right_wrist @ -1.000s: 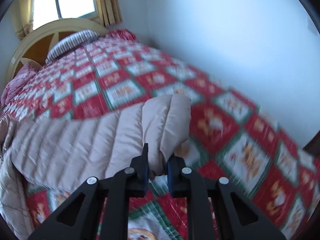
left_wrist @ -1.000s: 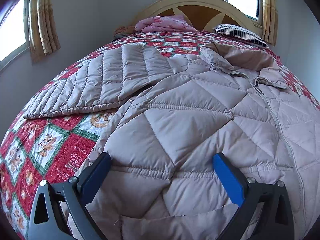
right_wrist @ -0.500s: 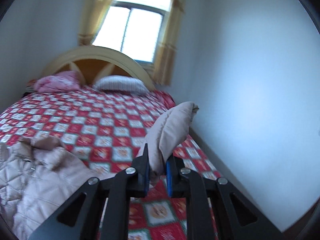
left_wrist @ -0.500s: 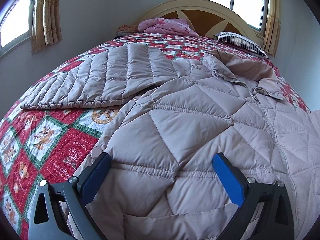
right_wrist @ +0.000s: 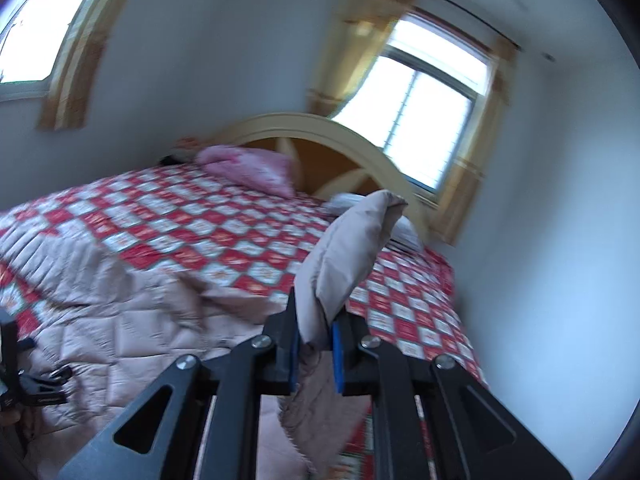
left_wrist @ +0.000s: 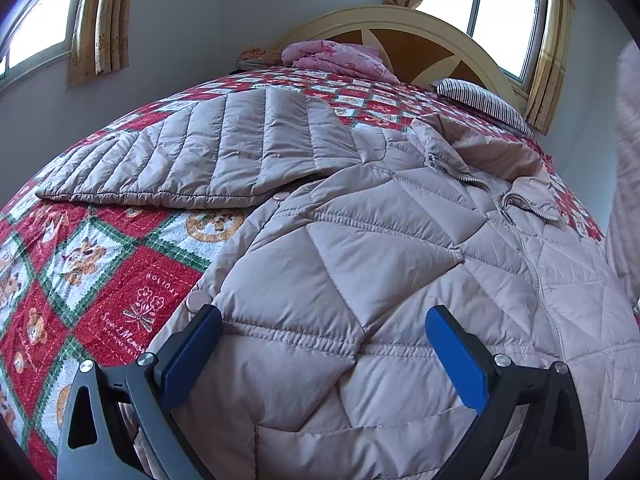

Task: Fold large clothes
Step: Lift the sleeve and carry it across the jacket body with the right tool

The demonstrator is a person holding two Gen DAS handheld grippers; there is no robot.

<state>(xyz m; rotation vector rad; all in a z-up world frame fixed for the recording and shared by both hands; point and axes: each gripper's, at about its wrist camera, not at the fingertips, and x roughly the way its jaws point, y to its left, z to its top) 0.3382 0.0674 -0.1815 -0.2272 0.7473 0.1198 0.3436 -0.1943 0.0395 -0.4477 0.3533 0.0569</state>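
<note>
Red, white and green patchwork bedspread (left_wrist: 100, 280) covers a wide bed with a rounded cream headboard (left_wrist: 400, 20), and on it lies the large beige quilted puffer coat (left_wrist: 360, 260), front side up and closed by its zipper. On the left side, the coat's left sleeve (left_wrist: 224, 156) is spread out flat on the bedspread, away from the body, so it is not folded yet. Near the hem, the left gripper (left_wrist: 322, 354) hangs just above the coat with its blue jaws wide apart and nothing between them. In the middle, the body of the coat is at full length with no fold in it. On the right side, the right gripper (right_wrist: 316, 350) has its jaws narrow and pinched on the cuff of the right sleeve (right_wrist: 352, 248), which is lifted clear of the bed.

I judge the folding is only at its start: one sleeve is in hand, probably to be laid across the chest. The other sleeve and the body folds are all left to do.
</note>
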